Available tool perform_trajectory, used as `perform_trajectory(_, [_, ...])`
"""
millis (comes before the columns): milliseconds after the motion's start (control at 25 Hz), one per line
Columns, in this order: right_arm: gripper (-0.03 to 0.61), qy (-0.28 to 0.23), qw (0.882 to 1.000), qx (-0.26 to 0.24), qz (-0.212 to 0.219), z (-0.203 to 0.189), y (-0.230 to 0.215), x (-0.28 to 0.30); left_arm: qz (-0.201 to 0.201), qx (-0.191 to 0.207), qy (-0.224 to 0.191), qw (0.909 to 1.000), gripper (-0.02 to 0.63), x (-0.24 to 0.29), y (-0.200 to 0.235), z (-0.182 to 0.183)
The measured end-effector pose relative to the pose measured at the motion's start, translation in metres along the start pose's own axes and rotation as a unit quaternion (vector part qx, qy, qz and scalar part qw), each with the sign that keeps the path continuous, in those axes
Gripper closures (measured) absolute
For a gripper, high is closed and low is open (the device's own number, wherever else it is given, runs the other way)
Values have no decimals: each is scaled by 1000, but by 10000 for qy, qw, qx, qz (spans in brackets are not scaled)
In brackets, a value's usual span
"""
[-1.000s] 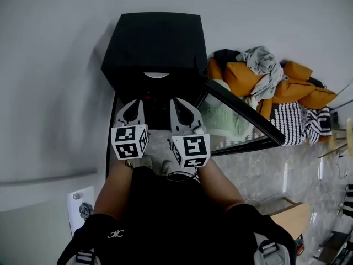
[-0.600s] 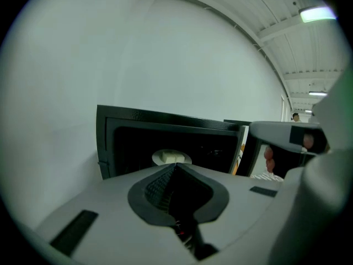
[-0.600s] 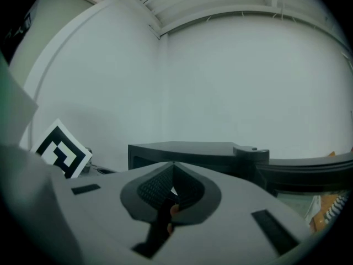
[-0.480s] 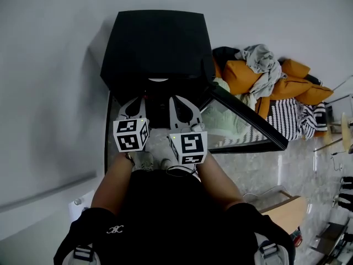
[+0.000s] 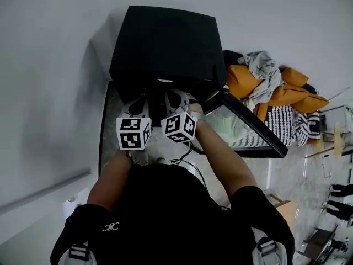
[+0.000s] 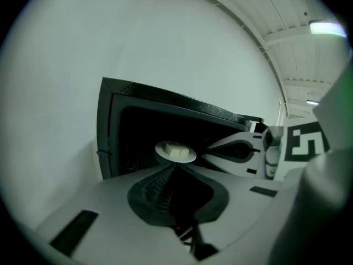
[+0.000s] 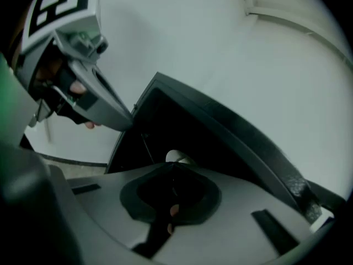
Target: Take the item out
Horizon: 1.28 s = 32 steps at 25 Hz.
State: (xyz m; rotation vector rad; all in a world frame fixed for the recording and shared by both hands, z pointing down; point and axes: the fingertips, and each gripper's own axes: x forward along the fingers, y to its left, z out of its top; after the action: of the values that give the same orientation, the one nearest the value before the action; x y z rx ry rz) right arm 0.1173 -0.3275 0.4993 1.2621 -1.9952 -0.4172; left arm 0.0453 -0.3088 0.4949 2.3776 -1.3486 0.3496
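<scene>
Inside the open oven (image 5: 165,43), the plate (image 6: 175,152) with its pale food (image 6: 176,149) waits. Just outside hover the left gripper (image 6: 174,166) and right gripper (image 7: 172,166), jaws pressed together, empty. Reaching in unopened could shove the plate backward.

We wear a black short-sleeved top (image 5: 165,203) with a white logo (image 5: 111,227). Our grey left gripper (image 6: 174,163) and right gripper (image 7: 174,163) bear marker cubes (image 5: 133,133)

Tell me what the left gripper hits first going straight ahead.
Likely the white plate inside the open black box; the left gripper, jaws shut, points right at its near rim. Gap unclear.
</scene>
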Motion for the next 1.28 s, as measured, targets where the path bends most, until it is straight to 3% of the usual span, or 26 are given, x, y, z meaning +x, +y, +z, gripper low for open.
perform_trajectory(160, [575,430,9974,-497,299,-20,11,29,22,-93,31,9999,605,-5,7,-7])
perform_trajectory(560, [574,788,9915,-894,520,-32,8,60,249,-369,-68,9990,606,-15,33,-8])
perform_trajectory(920, [574,760,9906,-989,564,-29,10,62,256,-236,-118,9993,606,-22,35,-9])
perform_trajectory(1000, [521,760,9905,-970,613,-28,12,63,276,-221,-126,9993,606,-25,38,-10])
perform_trajectory(1280, [491,960,9889,-981,579,-31,11,68,324,-308,-124,9989,606,-31,47,-12])
